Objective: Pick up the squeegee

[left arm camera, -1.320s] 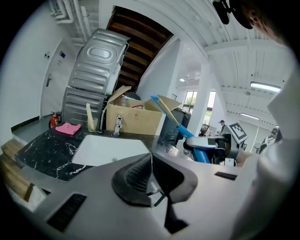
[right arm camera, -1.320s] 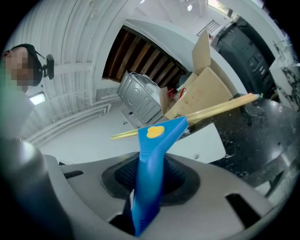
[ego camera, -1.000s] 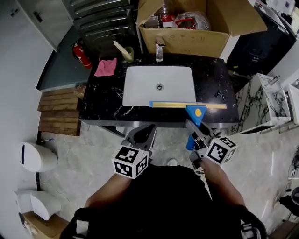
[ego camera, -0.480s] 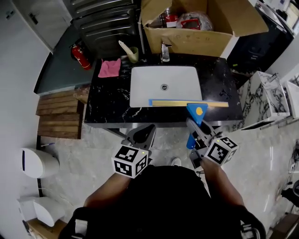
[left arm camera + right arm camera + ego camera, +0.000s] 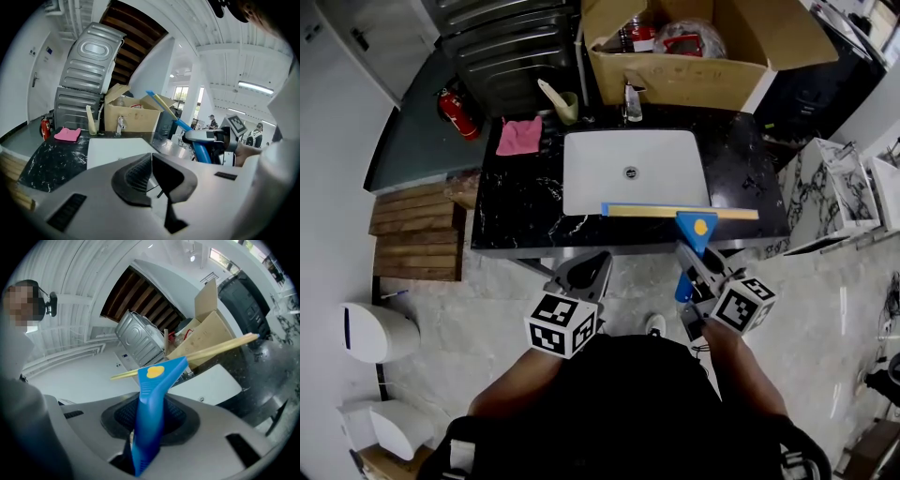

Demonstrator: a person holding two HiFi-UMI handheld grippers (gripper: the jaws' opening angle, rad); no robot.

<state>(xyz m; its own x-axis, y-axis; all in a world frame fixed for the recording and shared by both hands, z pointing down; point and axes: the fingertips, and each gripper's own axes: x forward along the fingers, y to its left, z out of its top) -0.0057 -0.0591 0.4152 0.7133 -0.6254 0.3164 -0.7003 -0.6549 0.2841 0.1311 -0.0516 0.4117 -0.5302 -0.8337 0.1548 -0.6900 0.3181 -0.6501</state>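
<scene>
The squeegee (image 5: pixel 694 225) has a blue handle with a yellow dot and a long yellow blade; it is lifted, its blade hanging over the front edge of the white sink (image 5: pixel 581 169). My right gripper (image 5: pixel 689 264) is shut on the blue handle (image 5: pixel 150 427), which stands up between the jaws with the blade (image 5: pixel 211 350) lying across the top. My left gripper (image 5: pixel 584 272) hovers in front of the counter, shut with nothing in it (image 5: pixel 151 180). In the left gripper view the squeegee (image 5: pixel 187 129) shows at right, held by the other gripper.
A black marble counter (image 5: pixel 520 202) carries the sink, a tap (image 5: pixel 632 103), a pink cloth (image 5: pixel 518 136) and a cup (image 5: pixel 566 107). Behind stand an open cardboard box (image 5: pixel 675 70) and a red fire extinguisher (image 5: pixel 456 110). A wooden pallet (image 5: pixel 412 234) lies left.
Both grippers and the held squeegee keep their pose; the counter and sink have shifted slightly in the head view as the person moved.
</scene>
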